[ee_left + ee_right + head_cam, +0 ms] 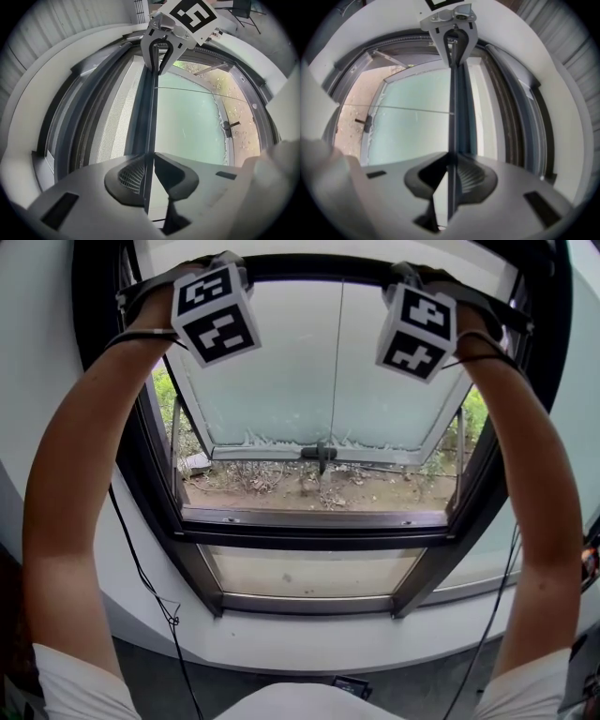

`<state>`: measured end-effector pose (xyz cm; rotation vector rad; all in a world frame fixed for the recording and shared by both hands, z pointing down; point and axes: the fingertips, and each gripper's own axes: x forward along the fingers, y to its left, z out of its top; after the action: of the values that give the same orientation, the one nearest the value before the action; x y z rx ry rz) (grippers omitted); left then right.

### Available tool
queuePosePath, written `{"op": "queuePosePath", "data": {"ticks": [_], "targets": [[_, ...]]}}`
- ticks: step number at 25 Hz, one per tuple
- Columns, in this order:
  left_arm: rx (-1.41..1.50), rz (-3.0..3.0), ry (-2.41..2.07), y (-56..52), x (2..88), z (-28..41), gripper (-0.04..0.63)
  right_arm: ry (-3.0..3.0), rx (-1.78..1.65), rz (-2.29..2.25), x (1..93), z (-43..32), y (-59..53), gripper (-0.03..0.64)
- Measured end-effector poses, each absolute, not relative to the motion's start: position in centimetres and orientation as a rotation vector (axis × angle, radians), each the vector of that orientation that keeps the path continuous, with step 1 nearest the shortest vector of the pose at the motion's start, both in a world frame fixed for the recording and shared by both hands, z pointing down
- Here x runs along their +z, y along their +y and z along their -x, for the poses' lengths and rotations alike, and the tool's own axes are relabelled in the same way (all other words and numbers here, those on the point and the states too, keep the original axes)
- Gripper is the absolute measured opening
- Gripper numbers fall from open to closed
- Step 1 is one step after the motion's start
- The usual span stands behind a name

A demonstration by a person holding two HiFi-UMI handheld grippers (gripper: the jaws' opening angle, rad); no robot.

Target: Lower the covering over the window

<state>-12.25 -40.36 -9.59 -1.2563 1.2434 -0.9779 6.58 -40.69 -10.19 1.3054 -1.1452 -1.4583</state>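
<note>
The window covering is a pale mesh screen (pixel 115 122) with a dark bottom bar (pixel 309 268) running across the top of the window opening. Both grippers are raised to that bar. My left gripper (pixel 149 176) is shut on the bar (pixel 151 112), which passes edge-on between its pads. My right gripper (pixel 451 176) is shut on the same bar (pixel 452 108) further along. In the head view the left gripper (pixel 220 263) and right gripper (pixel 412 276) sit behind their marker cubes, so the jaws are hidden there. Each gripper view shows the other gripper clamped at the bar's far end.
Beyond the bar, a frosted glass sash (pixel 319 381) tilts outward, with a dark handle (pixel 321 456) at its lower edge. Bare ground and plants (pixel 309 488) lie outside. The dark window frame (pixel 309 538) rings the opening. A black cable (pixel 150 587) hangs at the left.
</note>
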Motion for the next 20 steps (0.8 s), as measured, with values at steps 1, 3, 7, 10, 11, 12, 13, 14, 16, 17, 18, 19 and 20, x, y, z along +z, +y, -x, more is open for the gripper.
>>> {"op": "queuePosePath", "data": {"ticks": [1, 3, 7, 10, 11, 12, 13, 14, 16, 17, 18, 19, 20], "targets": [[-0.980, 1.253, 1.242, -40.4, -9.3, 12.2, 0.071, -1.145, -1.458, -1.304, -9.9, -6.6, -40.7, 0.078], [-0.977, 1.262, 1.243, -40.3, -8.8, 12.2, 0.071, -1.151, -1.455, -1.304, -9.4, -6.7, -40.6, 0.078], [-0.987, 1.269, 1.240, -40.2, -7.4, 12.2, 0.071, -1.163, -1.443, -1.292, -8.0, -6.6, -40.5, 0.077], [-0.997, 1.276, 1.235, -40.2, -6.0, 12.2, 0.069, -1.168, -1.446, -1.281, -6.6, -6.6, -40.5, 0.077], [-0.999, 1.276, 1.233, -40.2, -5.6, 12.2, 0.068, -1.171, -1.447, -1.281, -6.1, -6.6, -40.5, 0.075], [-0.997, 1.279, 1.232, -40.3, -5.2, 12.2, 0.064, -1.171, -1.448, -1.282, -5.7, -6.7, -40.6, 0.073], [-0.989, 1.280, 1.234, -40.4, -4.9, 12.1, 0.064, -1.167, -1.453, -1.287, -5.5, -6.7, -40.6, 0.071], [-0.979, 1.282, 1.236, -40.4, -4.8, 12.1, 0.064, -1.165, -1.456, -1.295, -5.4, -6.7, -40.7, 0.071], [-0.965, 1.300, 1.244, -40.5, -4.7, 12.2, 0.064, -1.166, -1.449, -1.305, -5.3, -6.7, -40.7, 0.067], [-0.965, 1.305, 1.247, -40.5, -4.7, 12.2, 0.064, -1.163, -1.446, -1.306, -5.4, -6.7, -40.8, 0.067], [-0.967, 1.306, 1.249, -40.5, -4.8, 12.2, 0.064, -1.160, -1.445, -1.306, -5.4, -6.8, -40.8, 0.067], [-0.971, 1.306, 1.250, -40.6, -4.9, 12.1, 0.064, -1.158, -1.445, -1.306, -5.5, -6.8, -40.8, 0.067], [-0.973, 1.308, 1.251, -40.6, -5.0, 12.1, 0.064, -1.157, -1.446, -1.307, -5.5, -6.9, -40.8, 0.066]]}}
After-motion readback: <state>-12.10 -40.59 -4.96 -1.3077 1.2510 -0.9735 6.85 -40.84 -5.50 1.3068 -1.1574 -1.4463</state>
